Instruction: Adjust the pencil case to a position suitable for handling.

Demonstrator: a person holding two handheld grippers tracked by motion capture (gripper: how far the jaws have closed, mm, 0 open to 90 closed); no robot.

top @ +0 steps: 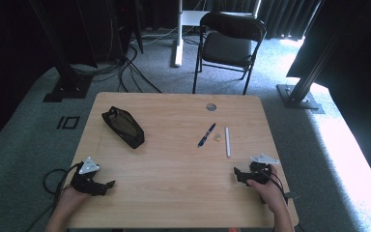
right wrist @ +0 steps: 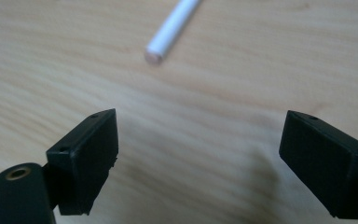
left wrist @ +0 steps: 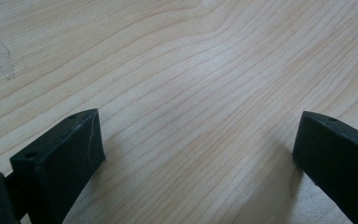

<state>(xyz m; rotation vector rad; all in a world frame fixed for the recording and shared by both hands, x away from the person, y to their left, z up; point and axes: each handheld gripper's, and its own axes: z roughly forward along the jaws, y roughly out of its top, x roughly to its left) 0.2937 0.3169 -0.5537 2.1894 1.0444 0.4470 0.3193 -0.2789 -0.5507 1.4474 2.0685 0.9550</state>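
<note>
Your right gripper [top: 241, 175] rests on the bench [top: 174, 193] near its right edge, toward the near right corner, with its fingers [right wrist: 86, 154] spread wide and nothing between them. The white stick [top: 228, 141] lies just ahead of it, running roughly parallel to the right edge; in the right gripper view its near end [right wrist: 154, 55] sits beyond the fingers and slightly toward the left one, clear of both, with bare wood showing across the whole gap. So the stick is near your right gripper but apart from it, neither touched nor straddled. Just beside the stick, toward the bench's middle, sits a small tan piece [top: 217, 137], too small to tell what it is, and next to that a blue pen [top: 206, 135] lies at a slant. Your left gripper [top: 107, 185] rests near the left edge, toward the near left corner, its fingers [left wrist: 67, 158] also wide apart and holding nothing, with plain wood grain between them. A black pouch [top: 122, 126] lies diagonally in the far left part of the bench, well apart from both grippers and from the stick. A round hole [top: 211, 107] sits near the far edge, beyond the pen.
</note>
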